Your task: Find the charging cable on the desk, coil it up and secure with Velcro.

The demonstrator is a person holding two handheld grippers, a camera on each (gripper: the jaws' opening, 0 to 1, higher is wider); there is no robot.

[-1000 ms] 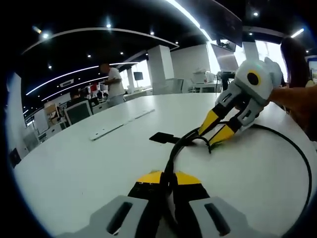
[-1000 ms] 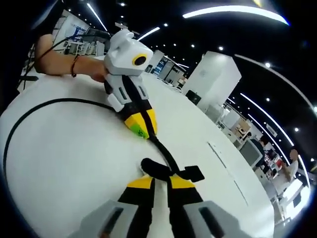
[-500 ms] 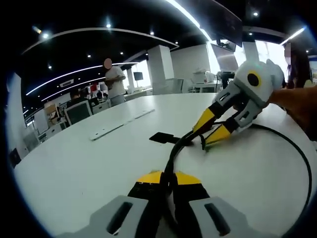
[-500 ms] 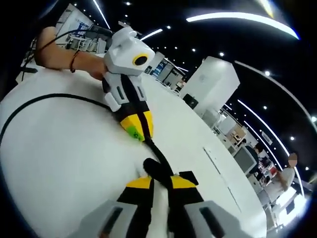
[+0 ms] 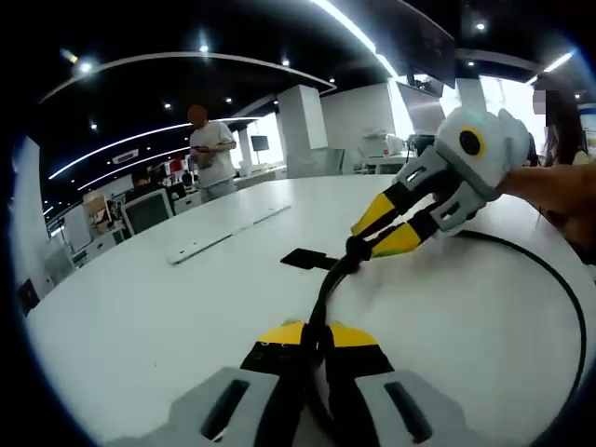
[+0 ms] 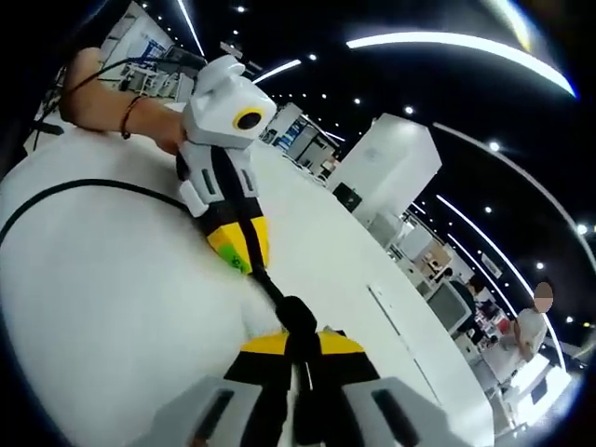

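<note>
The white desk (image 5: 140, 317) is broad and mostly bare; in the left gripper view its far rim curves away toward the office behind, with a flat white strip (image 5: 228, 235) lying well clear of the work, and open surface on every side of both tools; a person (image 5: 212, 154) stands beyond the far edge

The charging cable (image 5: 328, 289) lies on the desk between the two tools; in the left gripper view its gathered part runs straight out from the left gripper (image 5: 307, 337), long axis pointing away from the camera toward the right gripper (image 5: 371, 235), while the loose remainder sweeps out in a wide arc along the desk's right side; a black Velcro tab (image 5: 302, 258) lies flat on the desk just beside the gathered part

The left gripper's jaws are pressed together on the cable; in the right gripper view the right gripper (image 6: 296, 337) is likewise closed tight on the cable (image 6: 277, 296), which stretches in a short line from its tips to the left gripper (image 6: 237, 250); a hand (image 6: 166, 136) holds that tool

Compared with a second ago, the right gripper has gone from parted jaws to clamped on the cable, and it sits higher and farther left in the left gripper view; the left gripper's hold is unchanged
</note>
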